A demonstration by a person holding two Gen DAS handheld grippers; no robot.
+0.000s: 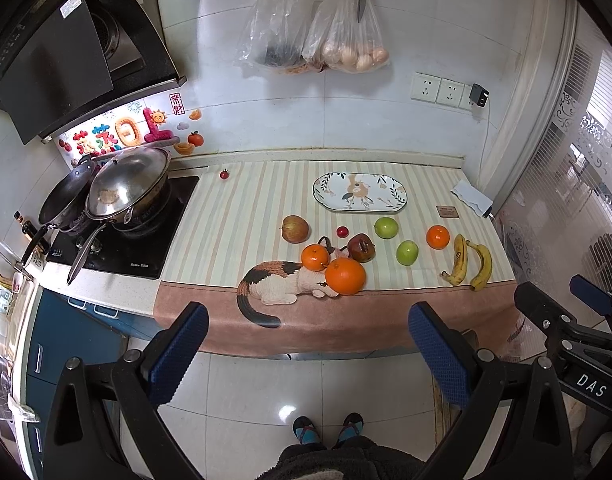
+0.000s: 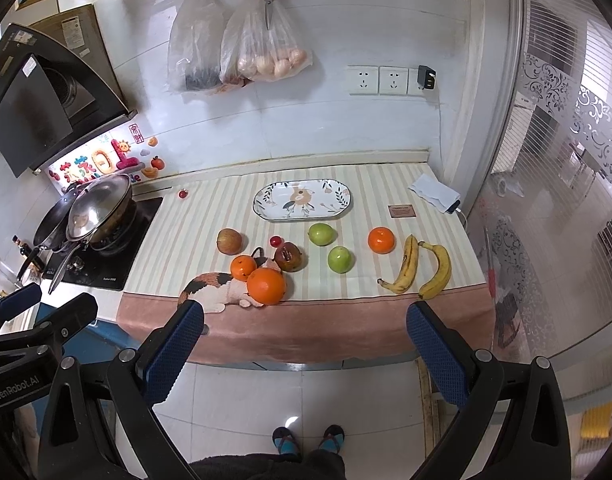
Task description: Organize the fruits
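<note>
Left wrist view: left gripper (image 1: 307,344) is wide open, holding nothing; right gripper (image 2: 306,344) likewise. Fruits, probably including the big orange (image 1: 345,276), lie ahead on the counter.

Left tool (image 1: 308,344) and right tool (image 2: 306,344) both gape wide, side by side.

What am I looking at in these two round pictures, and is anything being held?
A person stands at a kitchen counter with a two-finger tool in each hand; each tool carries a fisheye camera looking along its blue fingers. The left tool and right tool are both open and empty. On the striped mat lie two bananas, two green apples, three oranges, the largest nearest the edge, and a red apple. Behind them sits an empty patterned plate. Nothing has been moved onto it.
</note>
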